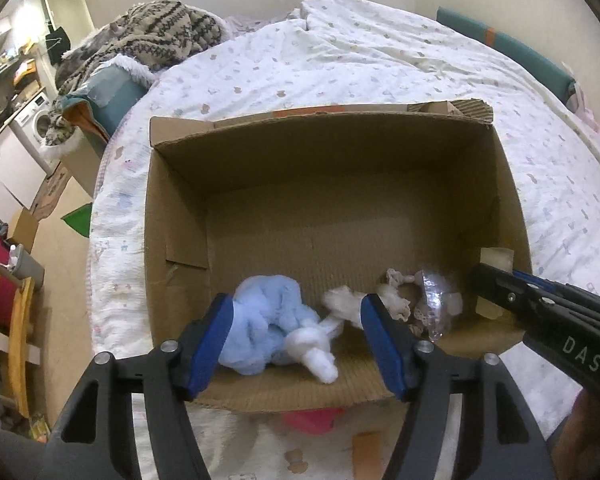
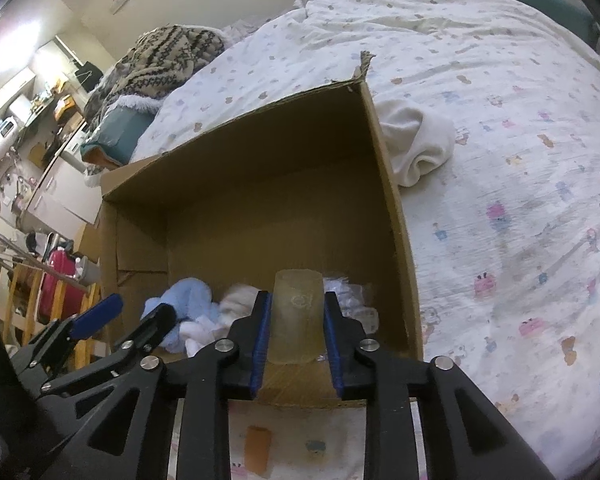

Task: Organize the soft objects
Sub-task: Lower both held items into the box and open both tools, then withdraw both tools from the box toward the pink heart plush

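Fluff, light and limp, describes the blue-and-white plush lying in the cardboard box at six o'clock between our wide left tongs; we'd pinch its bunched middle, while our right tongs stand narrowly around a translucent tube.

Both wrist views look down into one cardboard box.

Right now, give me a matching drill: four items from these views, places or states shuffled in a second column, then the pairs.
1. light blue fluffy cloth
2. white fleece cloth
3. lace scrunchie
4. left gripper

A. on the bedsheet, outside the box's right wall
B. open, above the box's near end
C. in the box, near-left floor
D. in the box, right of the blue pile

Pairs: 1-C, 2-A, 3-D, 4-B
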Tool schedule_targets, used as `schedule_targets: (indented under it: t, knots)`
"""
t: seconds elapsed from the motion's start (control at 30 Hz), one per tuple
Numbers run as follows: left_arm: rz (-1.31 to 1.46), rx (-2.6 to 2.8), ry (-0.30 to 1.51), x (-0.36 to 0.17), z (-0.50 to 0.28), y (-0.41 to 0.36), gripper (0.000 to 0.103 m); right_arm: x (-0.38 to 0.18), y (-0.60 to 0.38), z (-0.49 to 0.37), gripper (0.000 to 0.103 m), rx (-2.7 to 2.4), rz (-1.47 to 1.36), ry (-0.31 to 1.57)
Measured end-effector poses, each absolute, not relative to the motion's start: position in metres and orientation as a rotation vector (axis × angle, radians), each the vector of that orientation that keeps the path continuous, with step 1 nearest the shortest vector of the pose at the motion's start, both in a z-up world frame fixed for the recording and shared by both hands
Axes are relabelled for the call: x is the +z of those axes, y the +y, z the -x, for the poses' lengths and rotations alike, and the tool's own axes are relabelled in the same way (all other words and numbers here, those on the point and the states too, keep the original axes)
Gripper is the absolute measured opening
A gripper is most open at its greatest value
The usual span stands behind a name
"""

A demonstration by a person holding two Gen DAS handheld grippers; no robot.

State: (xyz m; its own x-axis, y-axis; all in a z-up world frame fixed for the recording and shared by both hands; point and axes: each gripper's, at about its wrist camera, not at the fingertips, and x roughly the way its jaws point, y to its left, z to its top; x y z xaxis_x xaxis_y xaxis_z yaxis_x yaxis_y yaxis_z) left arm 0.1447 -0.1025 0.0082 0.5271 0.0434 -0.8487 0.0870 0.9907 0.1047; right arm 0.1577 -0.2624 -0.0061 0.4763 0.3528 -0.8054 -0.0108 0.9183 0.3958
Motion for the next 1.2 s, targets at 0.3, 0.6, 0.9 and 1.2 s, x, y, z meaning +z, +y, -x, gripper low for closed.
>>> schedule_targets:
  t: [0.3,0.6,0.9,1.2]
  knots:
    - [-0.151,0.008,0.999,0.019,-0.134,-0.086,0.063,-0.004,-0.260,-0.147,0.068,0.215,-0.374,1.045]
    - [-0.120,0.015,0.993,0.027,-0.111,-0.058,0.063,0.003,-0.256,-0.124,0.068,0.211,-0.348,1.034]
    - [-0.067,0.016,1.017,0.019,-0.078,-0.027,0.063,-0.001,-0.254,-0.104,0.068,0.208,-0.347,1.063]
    - [0.001,0.046,1.049,0.007,-0.061,-0.005,0.063,-0.012,-0.243,-0.085,0.068,0.220,-0.342,1.114]
